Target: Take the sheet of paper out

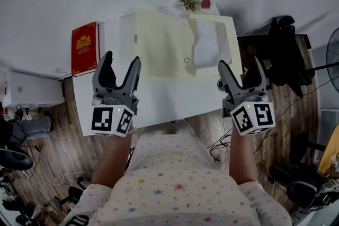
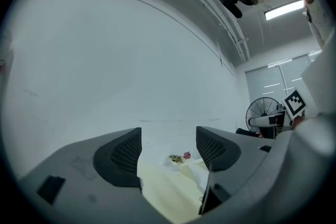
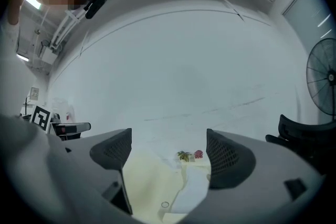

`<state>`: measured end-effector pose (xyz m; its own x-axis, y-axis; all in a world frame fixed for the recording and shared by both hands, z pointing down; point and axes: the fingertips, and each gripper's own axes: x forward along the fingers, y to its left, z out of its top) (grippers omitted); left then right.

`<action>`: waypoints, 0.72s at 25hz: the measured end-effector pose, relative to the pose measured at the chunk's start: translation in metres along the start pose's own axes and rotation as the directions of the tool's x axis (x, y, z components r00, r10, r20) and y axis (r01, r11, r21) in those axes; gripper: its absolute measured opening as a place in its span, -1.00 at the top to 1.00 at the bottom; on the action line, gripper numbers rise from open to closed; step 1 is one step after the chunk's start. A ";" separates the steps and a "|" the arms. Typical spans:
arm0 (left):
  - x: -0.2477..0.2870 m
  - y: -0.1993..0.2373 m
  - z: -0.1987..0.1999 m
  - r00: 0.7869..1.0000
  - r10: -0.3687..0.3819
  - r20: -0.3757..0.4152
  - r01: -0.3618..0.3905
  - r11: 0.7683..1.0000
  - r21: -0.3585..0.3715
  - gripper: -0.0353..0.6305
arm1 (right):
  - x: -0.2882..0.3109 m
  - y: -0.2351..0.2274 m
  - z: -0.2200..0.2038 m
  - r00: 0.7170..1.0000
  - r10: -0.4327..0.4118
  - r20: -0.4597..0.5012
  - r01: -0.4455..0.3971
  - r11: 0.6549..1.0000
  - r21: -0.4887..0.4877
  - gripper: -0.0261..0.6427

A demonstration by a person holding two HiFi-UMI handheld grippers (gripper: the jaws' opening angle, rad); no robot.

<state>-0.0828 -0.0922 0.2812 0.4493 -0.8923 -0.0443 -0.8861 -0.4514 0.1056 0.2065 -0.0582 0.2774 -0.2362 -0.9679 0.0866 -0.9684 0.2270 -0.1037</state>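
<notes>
**Both grippers open above the table, paper still in the folder**

I hold my left gripper (image 1: pixel 122 60) over the near left part of the white table (image 1: pixel 159 99), its jaws spread wide with nothing between them. My right gripper (image 1: pixel 241 63) hangs near the table's right edge, jaws equally apart and empty. Neither touches anything.

The cream folder (image 1: pixel 159 42) lies flat on the far half of the table, between and beyond my two grippers. The white sheet of paper (image 1: pixel 207 42) shows in the folder's right part, framed by the cream border. A red booklet (image 1: pixel 85 48) lies just beside the folder's left side, at the table's left edge. A small green plant (image 1: pixel 189 4) and a red flower (image 1: pixel 206 3) sit at the far edge.
</notes>
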 end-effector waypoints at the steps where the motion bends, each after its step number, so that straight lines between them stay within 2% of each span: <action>1: 0.006 0.003 0.000 1.000 -0.008 -0.001 0.008 1.000 -0.001 0.00 | 0.006 0.000 0.001 1.000 -0.006 0.001 0.006 1.000 0.003 -0.35; 7: 0.034 0.025 -0.002 0.999 -0.037 0.001 0.037 0.999 -0.008 0.00 | 0.038 0.002 0.005 1.000 -0.029 0.008 0.029 1.000 -0.007 -0.35; 13: 0.055 0.035 -0.018 0.997 -0.077 -0.030 0.075 0.996 -0.037 0.00 | 0.056 0.001 -0.006 0.998 -0.063 -0.015 0.063 0.998 0.014 -0.35; 18: 0.069 0.038 -0.029 0.997 -0.052 -0.048 0.050 0.998 -0.044 0.00 | 0.069 -0.009 -0.021 0.997 -0.064 -0.053 0.066 0.997 0.028 -0.35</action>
<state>-0.0824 -0.1711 0.3105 0.5001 -0.8660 -0.0019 -0.8565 -0.4949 0.1470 0.1974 -0.1247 0.3048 -0.1776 -0.9733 0.1453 -0.9791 0.1599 -0.1255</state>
